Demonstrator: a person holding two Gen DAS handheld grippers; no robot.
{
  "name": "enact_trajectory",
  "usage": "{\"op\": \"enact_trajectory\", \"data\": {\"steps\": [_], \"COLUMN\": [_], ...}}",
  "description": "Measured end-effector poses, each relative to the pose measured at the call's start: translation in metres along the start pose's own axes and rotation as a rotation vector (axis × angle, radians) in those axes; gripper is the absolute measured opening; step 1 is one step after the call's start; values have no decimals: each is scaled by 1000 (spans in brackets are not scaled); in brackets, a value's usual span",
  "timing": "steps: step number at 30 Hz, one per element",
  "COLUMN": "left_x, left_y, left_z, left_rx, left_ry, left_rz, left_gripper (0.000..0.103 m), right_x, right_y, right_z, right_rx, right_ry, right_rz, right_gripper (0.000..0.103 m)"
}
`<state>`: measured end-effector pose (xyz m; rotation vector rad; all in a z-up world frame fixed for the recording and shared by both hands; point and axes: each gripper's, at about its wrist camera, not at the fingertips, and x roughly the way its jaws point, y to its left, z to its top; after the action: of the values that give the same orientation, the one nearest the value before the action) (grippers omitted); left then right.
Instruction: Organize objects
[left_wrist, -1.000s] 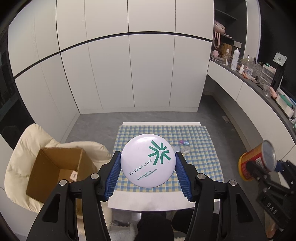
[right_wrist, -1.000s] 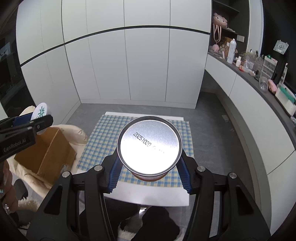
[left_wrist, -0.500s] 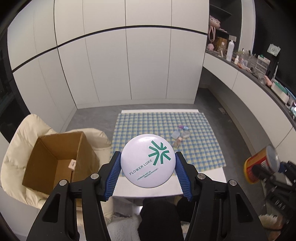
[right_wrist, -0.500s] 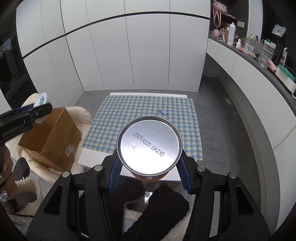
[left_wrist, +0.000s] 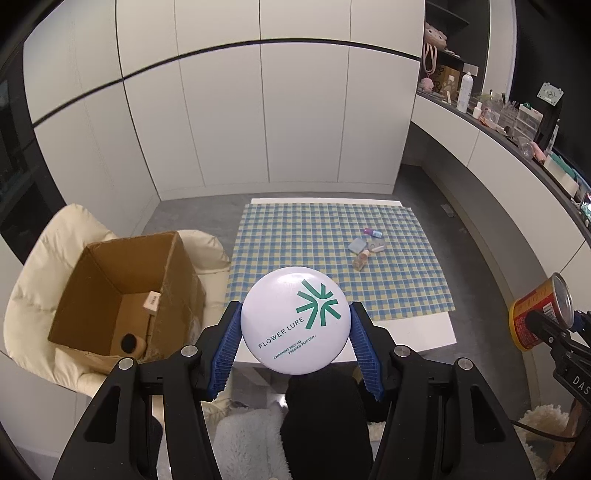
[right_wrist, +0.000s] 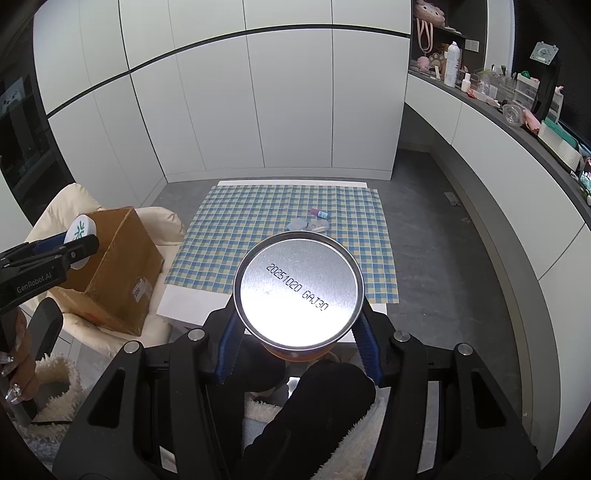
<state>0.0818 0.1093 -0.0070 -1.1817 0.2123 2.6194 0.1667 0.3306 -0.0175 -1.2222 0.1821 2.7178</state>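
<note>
Two claws are loaded and I am holding both up over the near edge of the table (left_wrist: 424, 332). My left claw (left_wrist: 295, 325) is clamping a white compact (left_wrist: 295, 319) by its rim between the blue pads (left_wrist: 364, 345), its printed face turned toward the camera. My right claw (right_wrist: 298, 295) is gripping a can (right_wrist: 298, 291) the same way, its silver end with a stamped date code facing me; from the left view the can (left_wrist: 539, 312) is showing an orange and red side, well off to the right of the compact. Ahead of both claws, a checked cloth (left_wrist: 295, 236) is covering the table, and a few small bottles (left_wrist: 365, 247) are lying together on it, beyond the compact and slightly right. To the left of my left claw, an open box (left_wrist: 110, 277) is sitting on a cream chair (left_wrist: 48, 251), with a dark round thing in its bottom corner.
</note>
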Motion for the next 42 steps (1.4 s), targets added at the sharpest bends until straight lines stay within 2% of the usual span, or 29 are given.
{"op": "enact_trajectory", "data": {"steps": [3, 12, 17, 25, 30, 42], "left_x": [-4, -8, -9, -15, -22, -44], "left_y": [-3, 8, 19, 47, 71, 141], "left_z": [-3, -6, -9, -13, -19, -55], "left_rx": [16, -9, -29, -85, -138, -291], "left_ry": [-19, -12, -6, -12, -16, 3], "left_rz": [35, 29, 40, 89, 133, 261], "left_gripper": [57, 57, 57, 58, 57, 58], "right_x": [0, -1, -1, 3, 10, 25], "right_y": [-3, -8, 1, 36, 66, 152], "right_z": [-3, -1, 0, 6, 9, 12], "right_rx": [17, 37, 14, -75, -141, -309], "right_ry": [5, -4, -11, -23, -22, -10], "right_rz": [2, -32, -20, 31, 93, 237], "right_gripper": [56, 56, 56, 56, 56, 56]}}
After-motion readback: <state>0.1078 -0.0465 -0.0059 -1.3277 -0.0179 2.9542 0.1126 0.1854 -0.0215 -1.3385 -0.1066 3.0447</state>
